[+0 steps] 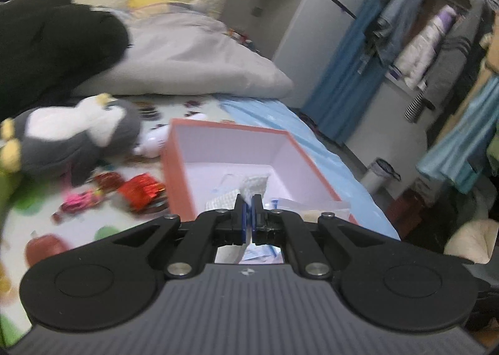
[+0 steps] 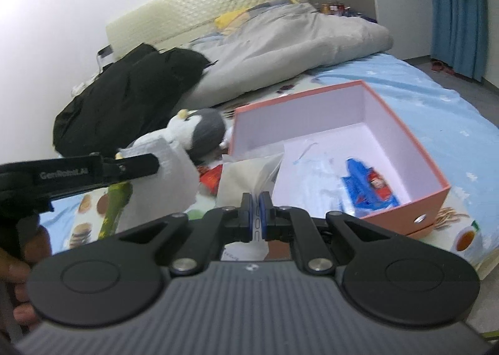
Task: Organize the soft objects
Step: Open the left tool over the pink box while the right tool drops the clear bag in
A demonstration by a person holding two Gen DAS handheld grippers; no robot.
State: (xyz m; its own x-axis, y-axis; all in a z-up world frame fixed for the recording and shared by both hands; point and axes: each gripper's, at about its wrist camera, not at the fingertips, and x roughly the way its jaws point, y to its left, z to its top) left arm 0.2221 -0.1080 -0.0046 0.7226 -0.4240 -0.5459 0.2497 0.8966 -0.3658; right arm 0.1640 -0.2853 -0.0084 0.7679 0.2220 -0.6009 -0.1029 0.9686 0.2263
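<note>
An open pink box (image 1: pixel 174 180) (image 2: pixel 414 167) with a white inside stands on the bed; it holds a blue packet (image 2: pixel 368 188) and clear wrappers. My left gripper (image 1: pixel 249 199) is shut on a white textured cloth (image 1: pixel 254 185) hanging over the box's near side; the same cloth (image 2: pixel 174 174) shows in the right wrist view under the left gripper's body. My right gripper (image 2: pixel 256 199) is shut on a clear plastic packet (image 2: pixel 246 174) beside the box's near left corner. A grey-and-white penguin plush (image 1: pixel 78 136) (image 2: pixel 199 130) lies left of the box.
Red foil items (image 1: pixel 140 189) and pink wrappers (image 1: pixel 81 200) lie on the printed sheet by the plush. A black jacket (image 2: pixel 124 96) and a grey duvet (image 1: pixel 193 55) fill the bed's far end. Clothes (image 1: pixel 430 52) hang at right; the bed edge drops off right of the box.
</note>
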